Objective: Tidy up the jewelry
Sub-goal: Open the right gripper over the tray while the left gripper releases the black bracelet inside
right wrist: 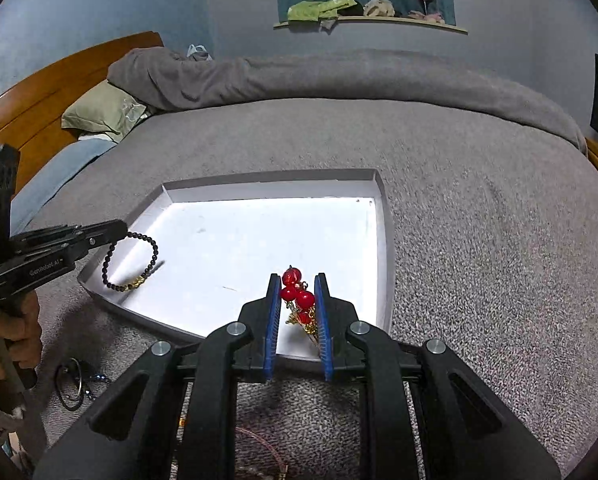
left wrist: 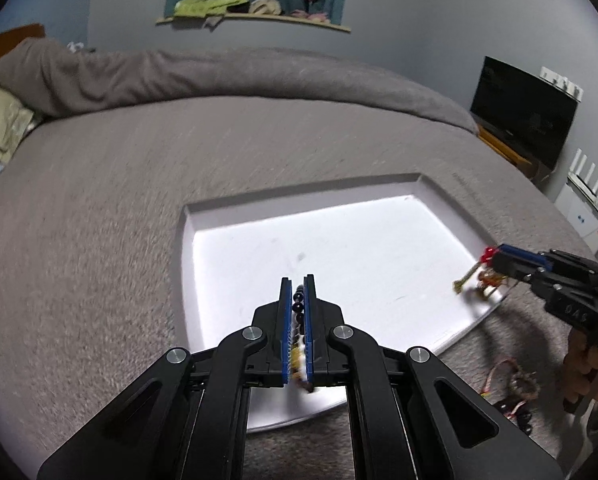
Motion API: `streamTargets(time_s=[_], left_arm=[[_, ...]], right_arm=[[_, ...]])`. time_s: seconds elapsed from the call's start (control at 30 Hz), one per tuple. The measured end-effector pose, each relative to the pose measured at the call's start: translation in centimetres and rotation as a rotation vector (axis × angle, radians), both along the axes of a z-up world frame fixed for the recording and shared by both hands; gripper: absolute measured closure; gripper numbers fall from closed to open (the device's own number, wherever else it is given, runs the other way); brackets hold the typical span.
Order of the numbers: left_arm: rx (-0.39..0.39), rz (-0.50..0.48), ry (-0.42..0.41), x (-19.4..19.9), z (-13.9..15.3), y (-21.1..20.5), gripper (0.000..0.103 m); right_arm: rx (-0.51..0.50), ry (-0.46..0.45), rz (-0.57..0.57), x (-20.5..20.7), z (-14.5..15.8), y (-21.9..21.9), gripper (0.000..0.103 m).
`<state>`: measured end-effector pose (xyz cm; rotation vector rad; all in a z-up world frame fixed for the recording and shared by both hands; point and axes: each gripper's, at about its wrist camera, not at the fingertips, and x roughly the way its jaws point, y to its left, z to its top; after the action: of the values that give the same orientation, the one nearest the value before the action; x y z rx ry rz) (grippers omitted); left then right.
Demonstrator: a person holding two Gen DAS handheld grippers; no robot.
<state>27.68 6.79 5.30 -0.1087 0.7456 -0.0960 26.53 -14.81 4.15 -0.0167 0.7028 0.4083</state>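
While left gripper (left wrist: 297,283) pinches black bead bracelet (right wrist: 130,260) over white tray (right wrist: 383,248), right gripper (right wrist: 298,280) clamps red-bead ornament (right wrist: 297,292).

Jewelry count on the grey bedspread

One white tray (right wrist: 383,248); two grippers, left (left wrist: 298,280) and right (right wrist: 297,278); one black bead bracelet (right wrist: 133,260) in the left; one red-bead gold ornament (right wrist: 297,294) in the right; some blurred loose pieces (left wrist: 513,384) beside the tray.

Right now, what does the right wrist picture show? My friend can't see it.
The right tongs hold a red bead ornament with gold bits over the near edge of a white tray lying on a grey bed. At the left, the left tongs dangle a dark bead bracelet over the tray's left edge.
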Motion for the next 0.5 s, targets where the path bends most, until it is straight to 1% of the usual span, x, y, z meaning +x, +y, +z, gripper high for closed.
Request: streamTargets(time_s=[0.03, 0.07, 0.1, 0.13, 0.17, 0.2, 0.23, 0.43, 0.5], left_arm=[[0.003, 0.008, 0.002, -0.1, -0.2, 0.2, 0.097], [0.005, 0.018, 0.003, -0.2, -0.4, 0.4, 0.093], [0.004, 0.022, 0.002, -0.4, -0.6, 0.5, 0.089], [0.001, 0.033, -0.003, -0.7, -0.7, 0.8, 0.079], [0.002, 0.041, -0.008, -1.1, -0.9, 0.9, 0.068], [-0.002, 0.046, -0.012, -1.4, -1.0, 1.1, 0.063], [-0.006, 0.048, -0.015, -1.7, -1.1, 1.2, 0.056], [-0.017, 0.05, -0.045, -3.7, -1.0, 1.4, 0.037], [-0.012, 0.043, -0.063, -4.7, -0.8, 1.3, 0.034]], right_arm=[[0.001, 0.001, 0.0, 0.0, -0.1, -0.1, 0.085], [0.004, -0.001, -0.001, -0.1, -0.1, -0.2, 0.084], [0.008, -0.004, -0.001, -0.2, -0.1, -0.3, 0.081], [0.01, -0.007, -0.001, -0.2, -0.1, -0.4, 0.077], [0.016, -0.013, -0.001, -0.4, -0.1, -0.4, 0.07], [0.022, -0.018, 0.002, -0.6, 0.0, -0.5, 0.068], [0.028, -0.021, 0.005, -0.7, 0.1, -0.4, 0.068], [0.027, -0.05, 0.011, -2.1, 0.6, -0.4, 0.068], [0.036, -0.062, 0.012, -2.8, 0.7, -0.7, 0.066]])
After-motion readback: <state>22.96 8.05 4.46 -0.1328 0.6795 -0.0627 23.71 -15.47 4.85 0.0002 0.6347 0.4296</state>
